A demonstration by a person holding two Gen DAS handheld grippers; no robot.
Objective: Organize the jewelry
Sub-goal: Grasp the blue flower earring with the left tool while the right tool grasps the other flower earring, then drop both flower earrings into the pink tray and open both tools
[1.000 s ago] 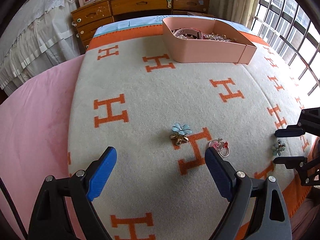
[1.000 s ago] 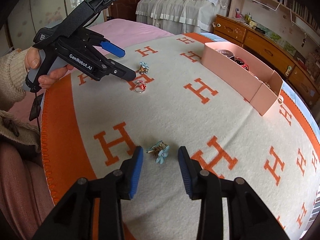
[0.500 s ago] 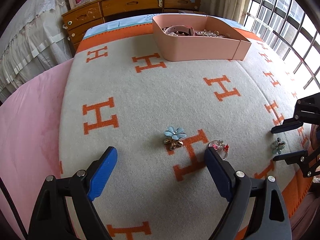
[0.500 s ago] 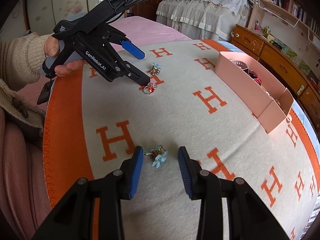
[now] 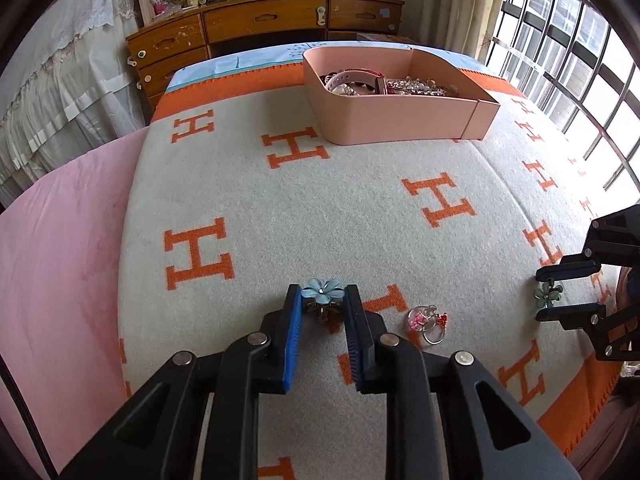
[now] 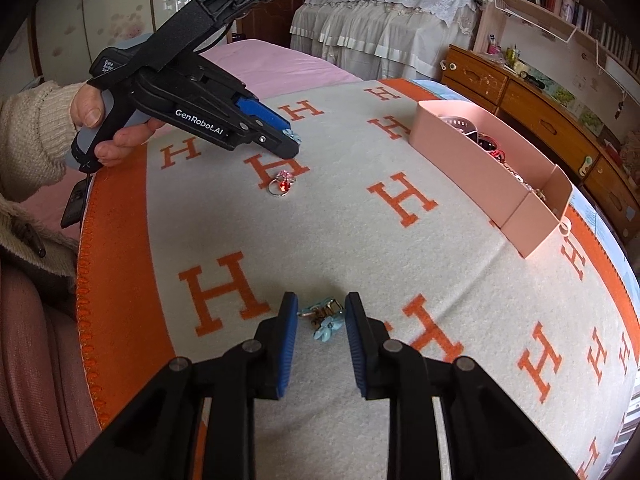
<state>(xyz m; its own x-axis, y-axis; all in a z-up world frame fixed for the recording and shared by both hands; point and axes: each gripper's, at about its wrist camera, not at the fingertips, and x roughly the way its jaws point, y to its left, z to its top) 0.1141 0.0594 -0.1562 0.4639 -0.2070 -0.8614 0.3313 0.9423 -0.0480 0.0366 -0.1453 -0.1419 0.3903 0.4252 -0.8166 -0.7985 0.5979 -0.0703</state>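
The left gripper [image 5: 322,300], wide a second ago, has just closed and now pinches the flower clip [image 5: 322,291] on the blanket [image 5: 360,208]. The right gripper [image 6: 321,310] has narrowed around a second clip [image 6: 325,318], pads not touching. Lifting toward the far tray [image 5: 400,128] looks next.

On the blanket [image 5: 360,208], a flower clip [image 5: 322,291] lies left of a ring [image 5: 427,322], a second flower clip [image 5: 549,294] farther right, and the tray [image 5: 400,120] of jewelry sits behind them.
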